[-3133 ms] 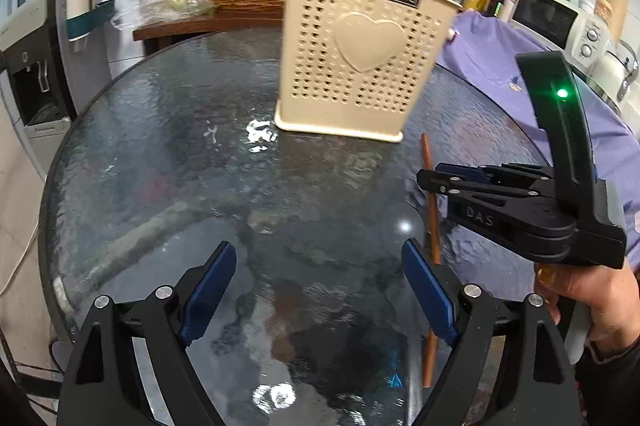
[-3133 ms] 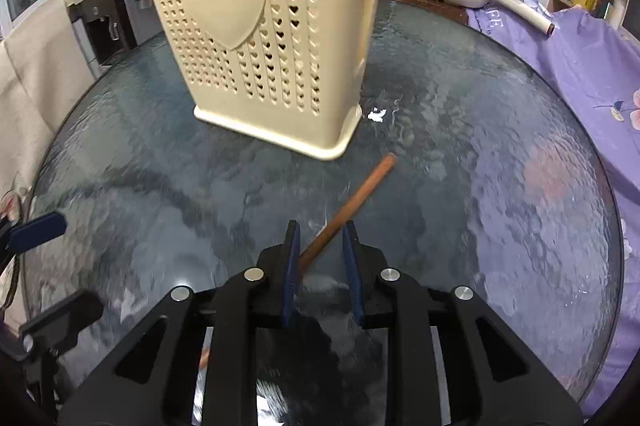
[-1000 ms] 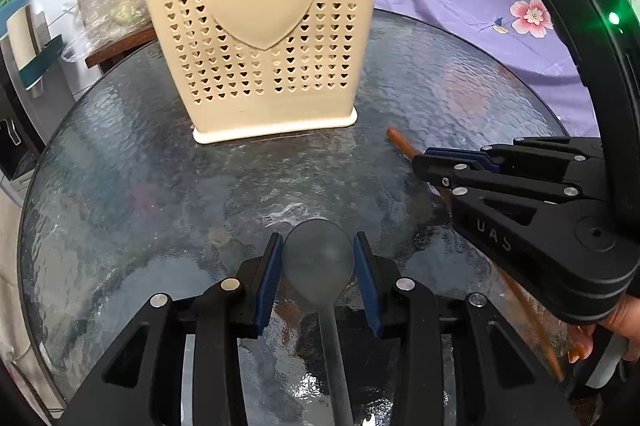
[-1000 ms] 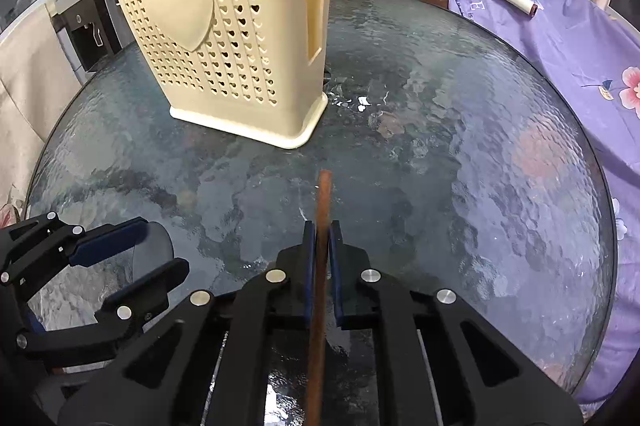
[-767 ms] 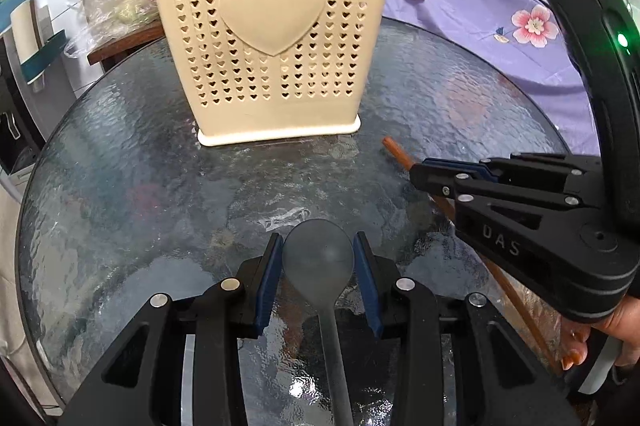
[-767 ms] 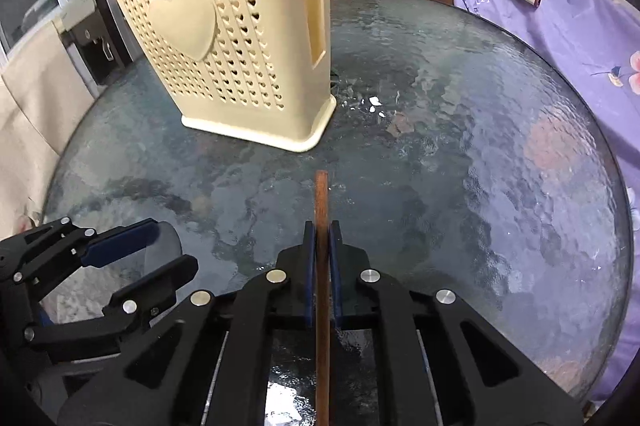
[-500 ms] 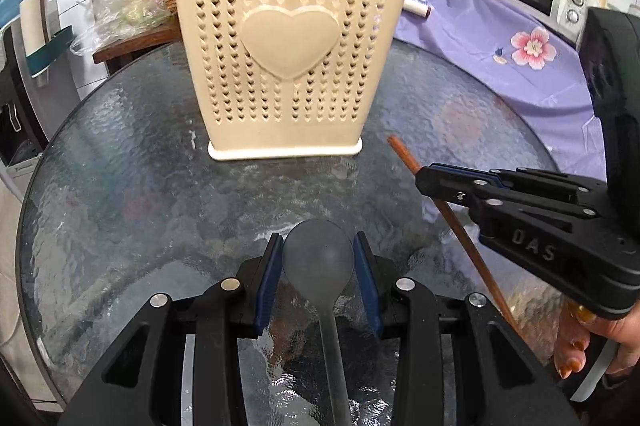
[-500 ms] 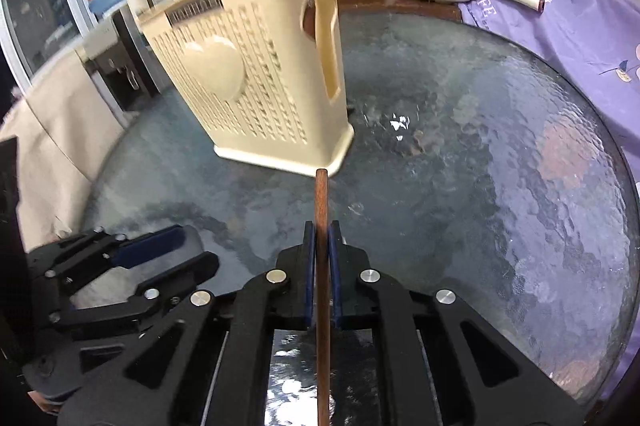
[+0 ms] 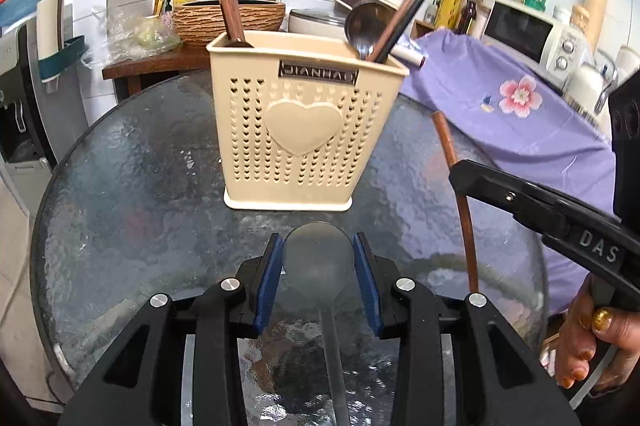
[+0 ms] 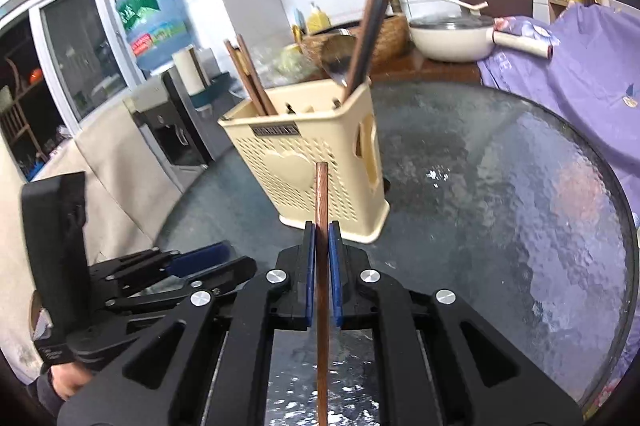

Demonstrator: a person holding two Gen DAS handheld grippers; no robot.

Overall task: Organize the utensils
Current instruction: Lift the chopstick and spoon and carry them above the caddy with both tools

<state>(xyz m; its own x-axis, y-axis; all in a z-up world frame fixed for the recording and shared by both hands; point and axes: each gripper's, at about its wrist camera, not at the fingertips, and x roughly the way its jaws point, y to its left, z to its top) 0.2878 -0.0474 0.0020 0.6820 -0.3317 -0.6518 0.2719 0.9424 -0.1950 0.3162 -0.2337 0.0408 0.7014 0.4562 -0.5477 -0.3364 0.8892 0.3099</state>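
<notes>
Here, in the left wrist view, the left gripper had its blue fingers closed against the bowl of a translucent grey spoon, whose handle ran back toward the camera between them. Straight ahead on the round glass desk stood the cream utensil holder, upright, with a raised heart on its near face. Two brown chopsticks stuck up from its left compartment; a metal spoon and dark chopsticks leaned out of the right one. To the right, the right gripper reached in from the side — a single brown chopstick passed through its tip, rising steeply above the desk, its upper end level with the holder's middle. A purple flowered cloth covered the surface behind.

In the right wrist view, the right gripper had its blue fingers pinched on the brown chopstick, which pointed forward along them, its tip overlapping the holder's near face in the frame. The holder sat well apart from the desk's edge. The left gripper showed at lower left — what it held was not clear from this side.
</notes>
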